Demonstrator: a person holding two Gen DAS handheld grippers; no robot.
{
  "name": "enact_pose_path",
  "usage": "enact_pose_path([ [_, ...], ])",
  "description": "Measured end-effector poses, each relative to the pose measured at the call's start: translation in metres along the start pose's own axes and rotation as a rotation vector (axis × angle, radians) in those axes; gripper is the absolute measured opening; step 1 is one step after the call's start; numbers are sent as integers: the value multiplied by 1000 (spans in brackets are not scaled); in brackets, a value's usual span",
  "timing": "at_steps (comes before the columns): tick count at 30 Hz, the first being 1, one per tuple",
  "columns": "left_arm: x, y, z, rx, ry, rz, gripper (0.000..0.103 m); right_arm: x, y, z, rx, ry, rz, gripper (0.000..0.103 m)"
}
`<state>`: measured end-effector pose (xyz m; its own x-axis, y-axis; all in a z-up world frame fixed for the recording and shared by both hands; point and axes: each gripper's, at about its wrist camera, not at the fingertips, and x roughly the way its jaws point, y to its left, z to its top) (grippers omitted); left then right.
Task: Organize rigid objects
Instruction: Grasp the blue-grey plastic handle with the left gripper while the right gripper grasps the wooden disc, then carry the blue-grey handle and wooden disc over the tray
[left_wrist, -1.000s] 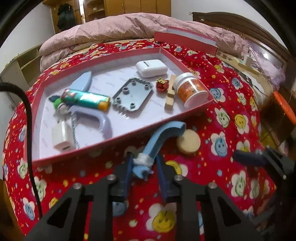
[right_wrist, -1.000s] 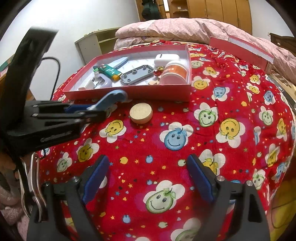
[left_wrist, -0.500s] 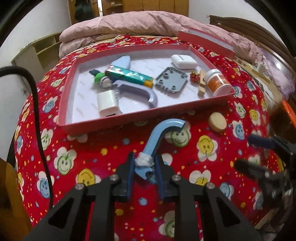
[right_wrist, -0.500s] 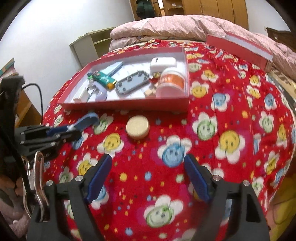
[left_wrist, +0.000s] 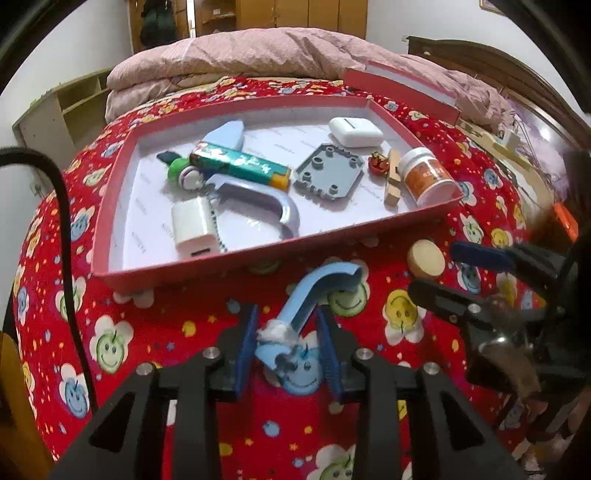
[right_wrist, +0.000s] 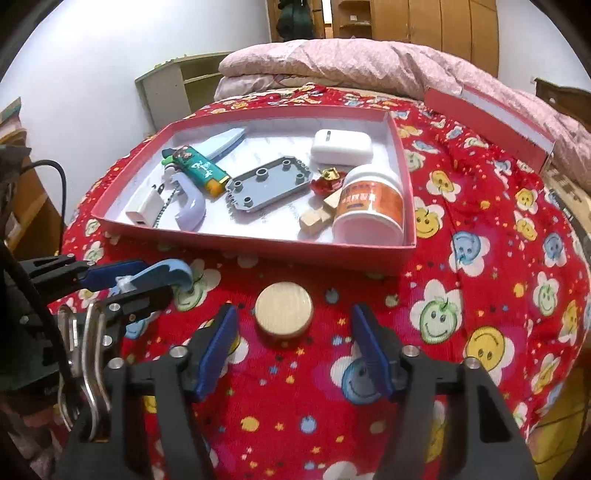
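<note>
wooden disc (right_wrist: 283, 309) lies on the bed, dead ahead between the wide-open right gripper (right_wrist: 291, 343) jaws, just short of the red tray (right_wrist: 255, 243). left gripper (left_wrist: 289, 349) loosely straddles the blue hook (left_wrist: 317, 291).

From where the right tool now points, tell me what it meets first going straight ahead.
The wooden disc on the bedspread lies centred ahead of the open right tool, so it likely comes first. Beyond it stands the near wall of the red box. Depth is uncertain.
</note>
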<state>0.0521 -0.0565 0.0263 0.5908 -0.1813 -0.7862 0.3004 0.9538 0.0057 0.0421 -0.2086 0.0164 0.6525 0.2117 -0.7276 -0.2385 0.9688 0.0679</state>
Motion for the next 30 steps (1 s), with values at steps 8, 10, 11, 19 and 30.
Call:
enact_pose_path([
  [8, 3, -5, 1, 18, -23, 13, 25, -1, 1, -1, -10, -15, -51, 32],
  [10, 1, -2, 1, 4, -19, -9, 18, -2, 0, 0, 2, -11, -42, 32],
  [11, 0, -1, 0, -2, -17, -16, 16, -4, 0, -1, 12, -8, -28, 32],
  [19, -24, 11, -2, -54, -56, -58, 14, -23, 11, 0, 11, -26, 7, 32],
  [30, -43, 32, 23, -117, -100, -57, 14, -37, 20, 34, -19, -70, 50, 32],
])
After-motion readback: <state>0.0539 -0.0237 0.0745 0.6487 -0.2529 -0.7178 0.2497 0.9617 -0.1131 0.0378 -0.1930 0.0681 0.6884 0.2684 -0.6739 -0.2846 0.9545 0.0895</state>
